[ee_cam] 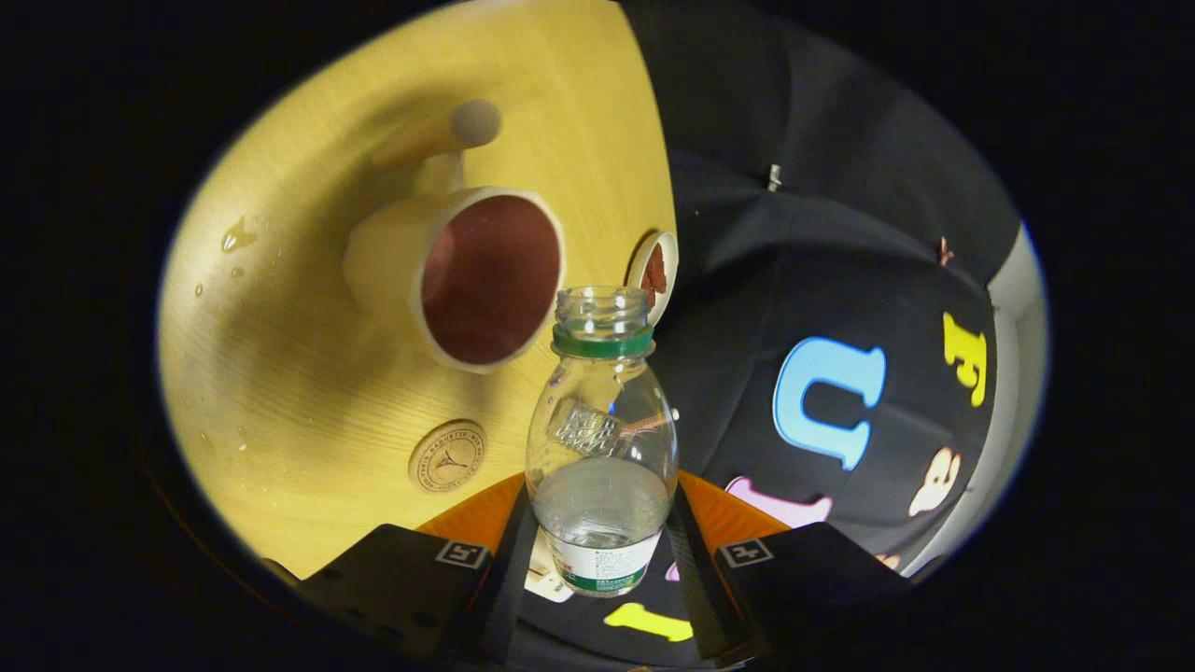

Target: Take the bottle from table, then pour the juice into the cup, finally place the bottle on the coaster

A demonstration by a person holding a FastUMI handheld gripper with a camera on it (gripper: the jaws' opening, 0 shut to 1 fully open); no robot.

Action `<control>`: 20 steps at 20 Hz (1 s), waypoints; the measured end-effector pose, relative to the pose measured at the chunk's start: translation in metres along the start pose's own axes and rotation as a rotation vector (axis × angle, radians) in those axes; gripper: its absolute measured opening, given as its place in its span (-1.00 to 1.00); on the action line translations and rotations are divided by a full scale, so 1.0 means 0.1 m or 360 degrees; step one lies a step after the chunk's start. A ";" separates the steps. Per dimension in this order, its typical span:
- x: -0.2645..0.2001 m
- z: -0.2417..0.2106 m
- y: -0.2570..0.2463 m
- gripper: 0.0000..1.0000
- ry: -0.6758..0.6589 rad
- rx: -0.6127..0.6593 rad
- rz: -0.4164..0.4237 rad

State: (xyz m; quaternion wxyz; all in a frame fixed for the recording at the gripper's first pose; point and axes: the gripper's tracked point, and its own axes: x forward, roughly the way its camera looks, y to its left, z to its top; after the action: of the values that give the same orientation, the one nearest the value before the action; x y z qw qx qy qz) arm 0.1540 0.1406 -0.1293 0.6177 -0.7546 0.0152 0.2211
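Tool (602, 551) first: we have it closed on the bottle (602, 439), a finger pressing on either side of its lower body, and the whole rig is rolled over so that the table (280, 392) stands up on one side of our view like a wall and the booth's black cloth takes the other. That roll is what the coming move turns on, as we judge it. The bottle's long axis runs straight ahead along the fingers, open neck leading, with no cap on it and a green ring just under the thread; clear liquid sits low in the body near our fingers, well short of the neck. The cup (467, 280) lies ahead and off to the table side of the neck, mouth turned toward us, dark reddish inside, with its handle (448, 135) pointing away beyond it. The neck looks close beside the cup's rim but not yet over it, so we think the pour needs the neck carried across toward the cup and tipped further. The table edge runs just past the bottle's neck, so room on that side is thin; the open table lies beyond the cup. A round coaster (447, 455) lies flat near the fingers, beside the bottle's body. A smaller round thing (653, 275) sits at the table edge behind the neck. A few drops (238, 235) mark the table.
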 end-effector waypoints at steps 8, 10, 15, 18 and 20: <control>-0.33 -0.10 -0.60 0.49 -0.0134 0.1031 -0.0012; -0.32 -0.16 -0.65 0.49 -0.0201 0.1294 0.0018; -0.16 -0.43 -0.59 0.49 -0.0268 0.1857 0.0060; -0.02 -0.58 -0.55 0.49 -0.0324 0.2058 -0.0031; 0.06 -0.58 -0.51 0.49 -0.0386 0.2125 -0.0058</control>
State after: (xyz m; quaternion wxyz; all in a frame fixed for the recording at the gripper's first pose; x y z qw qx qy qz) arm 0.1929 0.1002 -0.0763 0.9522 -0.1813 0.0665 0.2369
